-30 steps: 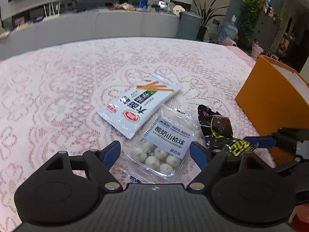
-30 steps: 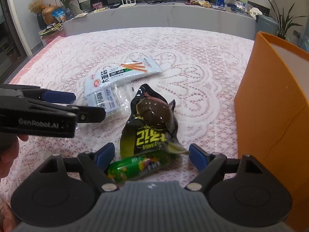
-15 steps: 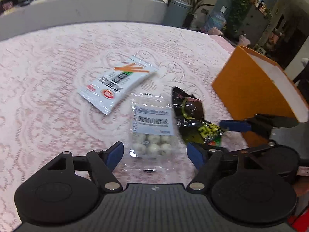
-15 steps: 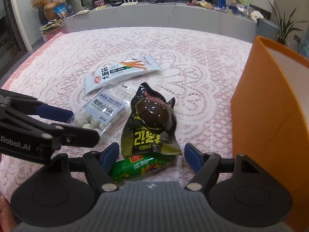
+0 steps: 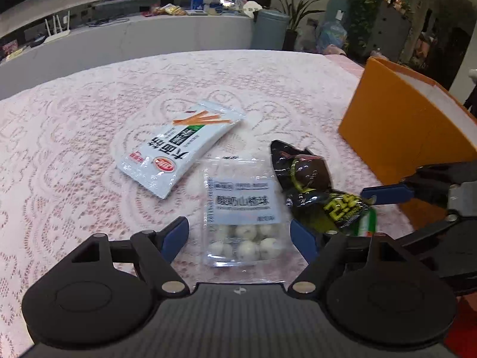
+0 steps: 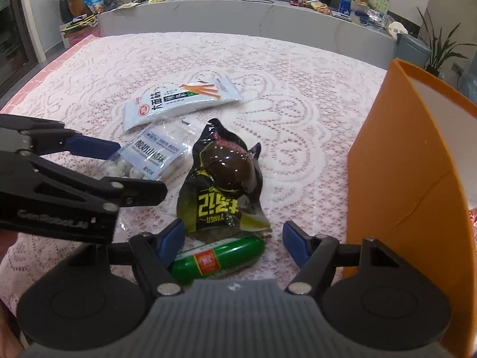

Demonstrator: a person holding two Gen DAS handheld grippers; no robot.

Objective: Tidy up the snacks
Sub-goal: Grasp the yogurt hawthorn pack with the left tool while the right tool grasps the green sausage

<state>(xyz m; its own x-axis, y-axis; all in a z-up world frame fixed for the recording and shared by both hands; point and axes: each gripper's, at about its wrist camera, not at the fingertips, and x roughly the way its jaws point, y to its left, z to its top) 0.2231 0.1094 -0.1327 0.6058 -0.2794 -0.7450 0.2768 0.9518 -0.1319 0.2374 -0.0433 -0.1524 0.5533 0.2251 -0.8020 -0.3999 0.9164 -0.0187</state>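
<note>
Closing right gripper straddles a green sausage, half hidden at bottom centre; left gripper gapes wide around the ball pouch.

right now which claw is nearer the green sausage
Right. The right claw straddles the green sausage, its jaws closing; the left claw sits over the yogurt ball bag.

Even indoor light, glare on the black snack wrapper, fisheye-bent edges, slight blur

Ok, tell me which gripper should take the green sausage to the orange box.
Right. The green sausage lies between the right gripper's closing jaws, with the orange box beside it. The left gripper straddles the clear bag of white balls instead.
</note>
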